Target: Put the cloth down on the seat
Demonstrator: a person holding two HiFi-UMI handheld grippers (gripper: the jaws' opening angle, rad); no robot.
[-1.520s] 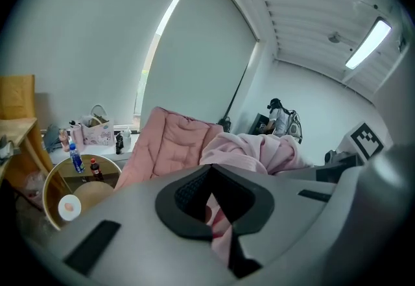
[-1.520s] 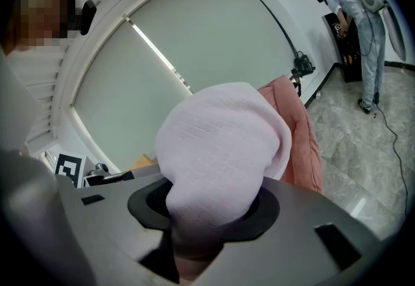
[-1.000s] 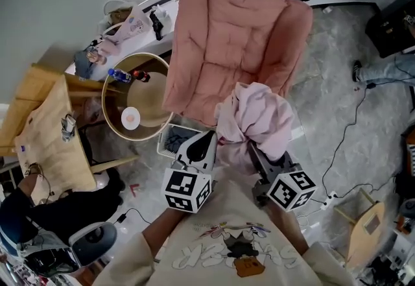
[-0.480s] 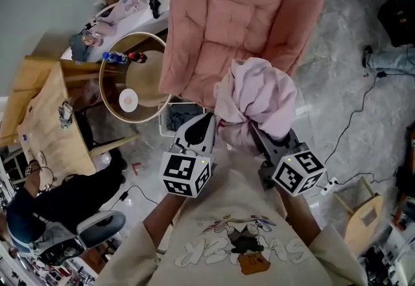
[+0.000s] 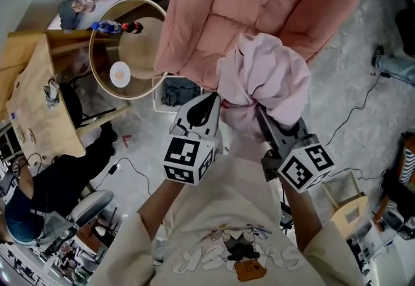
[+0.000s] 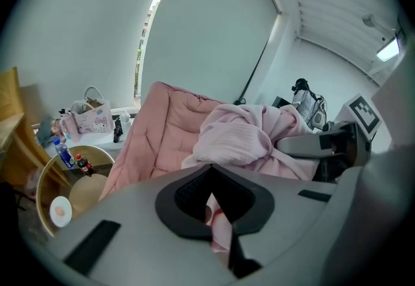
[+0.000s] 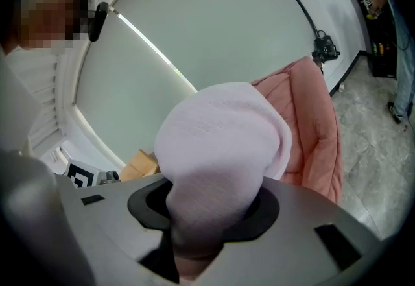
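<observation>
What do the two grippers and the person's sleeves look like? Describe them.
Both the left gripper and right gripper have light grey wedge-shaped shells with black lining around the jaws. Each carries a cube with black-and-white square markers. The person's sleeves are cream, on a top with a cartoon print.

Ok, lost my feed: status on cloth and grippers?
Left gripper, right gripper shut on cloth. Cloth bunched over seat, not down. Nothing in the way.
</observation>
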